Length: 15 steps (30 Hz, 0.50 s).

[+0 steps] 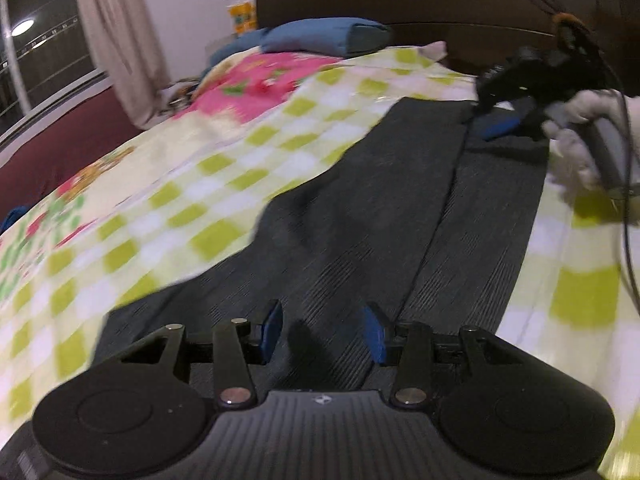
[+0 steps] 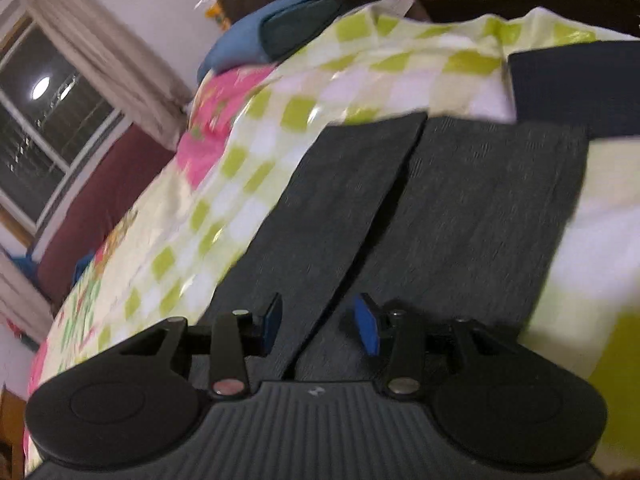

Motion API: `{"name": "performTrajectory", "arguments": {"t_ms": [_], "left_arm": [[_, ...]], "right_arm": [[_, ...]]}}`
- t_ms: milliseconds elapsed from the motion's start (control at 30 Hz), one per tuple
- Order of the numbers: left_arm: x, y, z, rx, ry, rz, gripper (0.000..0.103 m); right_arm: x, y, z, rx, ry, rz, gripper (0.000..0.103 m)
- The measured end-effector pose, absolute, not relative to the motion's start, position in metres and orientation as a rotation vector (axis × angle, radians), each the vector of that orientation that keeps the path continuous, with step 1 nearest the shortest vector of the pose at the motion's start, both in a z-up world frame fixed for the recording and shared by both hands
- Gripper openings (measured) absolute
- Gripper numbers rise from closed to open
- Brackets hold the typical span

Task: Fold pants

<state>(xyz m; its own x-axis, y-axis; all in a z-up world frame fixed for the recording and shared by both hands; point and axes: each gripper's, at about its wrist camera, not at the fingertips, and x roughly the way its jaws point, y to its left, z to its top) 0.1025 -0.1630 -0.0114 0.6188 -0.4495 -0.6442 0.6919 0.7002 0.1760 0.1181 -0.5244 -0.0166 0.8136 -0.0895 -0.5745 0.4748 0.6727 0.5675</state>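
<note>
On the bed's checked sheet (image 1: 224, 168) the dark ribbed pants (image 1: 360, 216) lie flat, soft and limp, best pinched at hems or waistband, under left gripper (image 1: 322, 330) and right gripper (image 2: 320, 326), jaws spread, empty.

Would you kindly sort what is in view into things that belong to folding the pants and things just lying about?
Belongs to the job:
- pants
- left gripper
- right gripper

Just lying about:
- checked bedspread
- blue pillow
- dark folded cloth
- curtain
</note>
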Motion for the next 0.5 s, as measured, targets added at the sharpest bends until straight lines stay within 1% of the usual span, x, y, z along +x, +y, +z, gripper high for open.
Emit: {"name": "performTrajectory", "arguments": {"t_ms": [167, 367, 433, 467, 500], "left_arm": [[0.113, -0.207, -0.018, 0.435, 0.624, -0.708, 0.057], [0.115, -0.229, -0.025, 0.462, 0.64, -0.726, 0.057], [0.116, -0.235, -0.029, 0.479, 0.645, -0.725, 0.057], [0.116, -0.236, -0.031, 0.487, 0.647, -0.724, 0.057], [0.116, -0.238, -0.032, 0.494, 0.65, -0.723, 0.057]], "right_arm": [[0.141, -0.563, -0.026, 0.824, 0.525, -0.361, 0.042], [0.15, -0.586, -0.037, 0.901, 0.511, -0.362, 0.042], [0.153, -0.589, -0.039, 0.9, 0.504, -0.352, 0.037], [0.156, -0.589, -0.039, 0.891, 0.507, -0.348, 0.03], [0.159, -0.591, -0.04, 0.887, 0.511, -0.346, 0.016]]}}
